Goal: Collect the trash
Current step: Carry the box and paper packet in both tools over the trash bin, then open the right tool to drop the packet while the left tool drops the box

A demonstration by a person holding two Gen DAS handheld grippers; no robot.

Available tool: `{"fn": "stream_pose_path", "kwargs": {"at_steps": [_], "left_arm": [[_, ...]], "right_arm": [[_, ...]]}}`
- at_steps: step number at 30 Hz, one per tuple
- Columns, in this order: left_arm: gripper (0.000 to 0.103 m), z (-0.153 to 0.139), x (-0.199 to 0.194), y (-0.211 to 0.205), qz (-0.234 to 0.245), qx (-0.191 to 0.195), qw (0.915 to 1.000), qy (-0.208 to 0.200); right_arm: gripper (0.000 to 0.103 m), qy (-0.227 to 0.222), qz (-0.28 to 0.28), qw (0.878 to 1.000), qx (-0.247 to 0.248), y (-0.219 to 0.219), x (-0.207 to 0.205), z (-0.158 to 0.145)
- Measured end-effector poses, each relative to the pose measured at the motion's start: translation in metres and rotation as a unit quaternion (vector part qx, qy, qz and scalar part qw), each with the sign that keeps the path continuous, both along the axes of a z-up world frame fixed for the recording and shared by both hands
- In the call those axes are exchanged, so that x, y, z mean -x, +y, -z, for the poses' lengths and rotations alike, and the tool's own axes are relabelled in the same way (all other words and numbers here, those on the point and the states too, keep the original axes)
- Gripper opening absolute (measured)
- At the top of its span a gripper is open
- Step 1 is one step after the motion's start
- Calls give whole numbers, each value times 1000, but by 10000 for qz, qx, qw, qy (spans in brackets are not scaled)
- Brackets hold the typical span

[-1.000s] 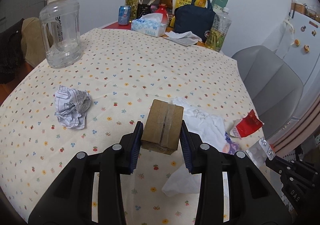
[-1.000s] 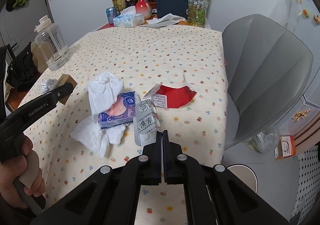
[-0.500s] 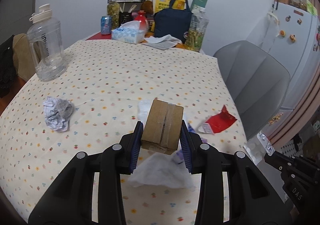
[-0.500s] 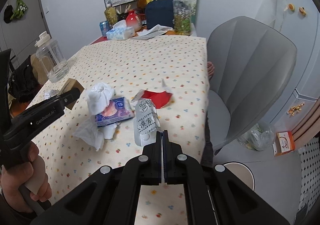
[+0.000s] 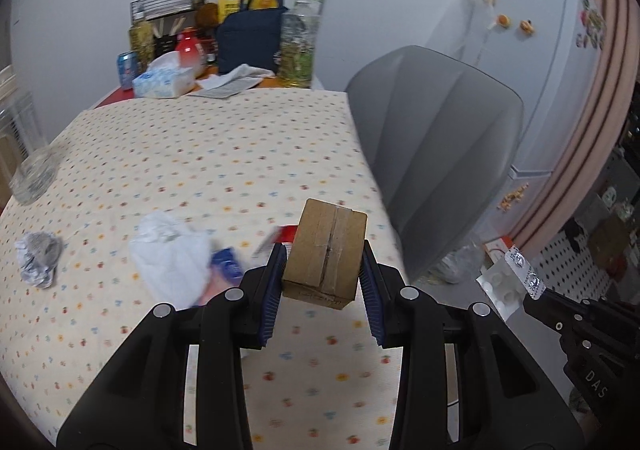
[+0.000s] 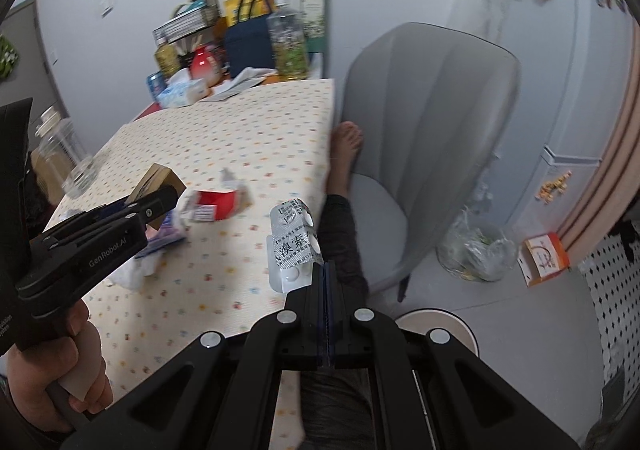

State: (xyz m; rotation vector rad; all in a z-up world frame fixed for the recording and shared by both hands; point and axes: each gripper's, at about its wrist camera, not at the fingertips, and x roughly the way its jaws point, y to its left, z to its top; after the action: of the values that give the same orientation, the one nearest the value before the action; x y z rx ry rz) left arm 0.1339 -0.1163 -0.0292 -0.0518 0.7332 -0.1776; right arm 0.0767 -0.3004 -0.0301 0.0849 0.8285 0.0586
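Note:
My left gripper (image 5: 323, 262) is shut on a small brown cardboard box (image 5: 325, 252) and holds it above the table's right part; the box also shows in the right wrist view (image 6: 158, 180). My right gripper (image 6: 326, 270) is shut on a silver pill blister pack (image 6: 294, 244), held past the table's right edge; the pack shows in the left wrist view (image 5: 508, 276). On the flowered tablecloth (image 5: 208, 154) lie a white tissue (image 5: 168, 254), a blue wrapper (image 5: 226, 264), a crumpled paper ball (image 5: 38, 256) and a red torn packet (image 6: 216, 204).
A grey chair (image 6: 424, 122) stands at the table's right side with a bare foot (image 6: 346, 142) on its seat. A clear trash bag (image 6: 476, 248) and an orange box (image 6: 544, 254) lie on the floor. A clear jug (image 6: 64, 150), tissue box (image 5: 162, 80) and blue bag (image 5: 250, 38) stand at the far end.
Both grippers have swung right and back with their loads. The view has turned from the table toward the chair and floor. The blister pack has moved off the table edge.

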Motion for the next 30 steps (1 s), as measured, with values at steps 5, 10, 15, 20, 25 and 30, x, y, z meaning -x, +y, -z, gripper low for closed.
{"fn": "stream_pose_path", "kwargs": {"at_steps": [5, 10, 15, 20, 25, 30], "left_arm": [[36, 2, -2, -38, 349, -112, 9993, 36], [36, 7, -4, -80, 705, -268, 9971, 103], [36, 17, -7, -117, 1028, -424, 9936, 215], [36, 29, -12, -152, 1296, -560, 9894, 338], [36, 43, -14, -186, 1556, -704, 9842, 468], [36, 56, -14, -211, 1770, -816, 9791, 585]], "right_arm": [[2, 11, 341, 9994, -100, -36, 9, 6], [2, 81, 645, 9976, -226, -70, 15, 17], [3, 196, 970, 9944, -375, -103, 20, 33], [5, 349, 1269, 9902, -460, -132, 22, 51], [13, 440, 1547, 9855, -544, -156, 28, 64], [55, 323, 1907, 9800, -462, -177, 42, 68]]}}
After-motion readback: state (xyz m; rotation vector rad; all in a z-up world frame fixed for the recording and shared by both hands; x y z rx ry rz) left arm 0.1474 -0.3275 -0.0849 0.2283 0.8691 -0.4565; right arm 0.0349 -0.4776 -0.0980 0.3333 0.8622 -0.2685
